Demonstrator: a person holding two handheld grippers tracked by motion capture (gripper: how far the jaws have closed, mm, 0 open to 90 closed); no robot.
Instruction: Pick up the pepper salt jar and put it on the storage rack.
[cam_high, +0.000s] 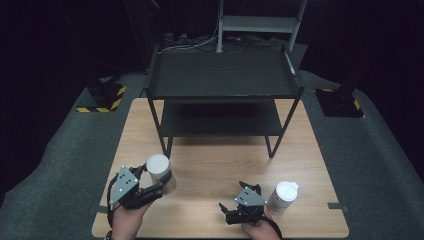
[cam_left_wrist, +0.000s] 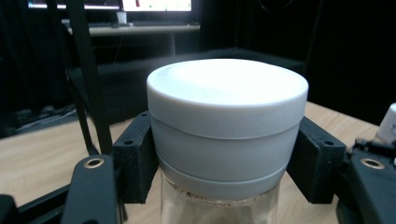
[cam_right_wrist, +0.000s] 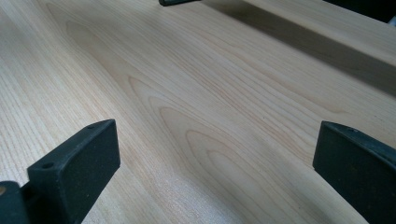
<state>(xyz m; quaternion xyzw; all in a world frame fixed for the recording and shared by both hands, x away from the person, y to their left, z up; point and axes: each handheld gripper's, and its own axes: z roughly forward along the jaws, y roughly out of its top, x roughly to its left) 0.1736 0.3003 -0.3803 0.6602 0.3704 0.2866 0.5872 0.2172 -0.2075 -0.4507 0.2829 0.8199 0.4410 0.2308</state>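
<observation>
Left gripper (cam_high: 159, 186) near front-left corner of wooden table (cam_high: 210, 165), jaws clamped on white-lidded jar (cam_high: 160, 172) just under lid; jar body clear glass, pads (cam_left_wrist: 135, 163) pressing both sides. Right gripper (cam_high: 231, 209) near front edge, right of centre, jaws spread wide over bare wood, gripping nothing. 2nd white-lidded container (cam_high: 283, 197) upright just beside it toward right edge. Black 2-tier shelf rack (cam_high: 222, 75) along back edge.

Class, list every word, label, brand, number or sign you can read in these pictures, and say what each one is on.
None can be read.
Monitor behind the table: its on-screen marks are too small and blurred to read.
White-lidded jar in the left gripper: no print shows.
Second jar: no print shows.
</observation>
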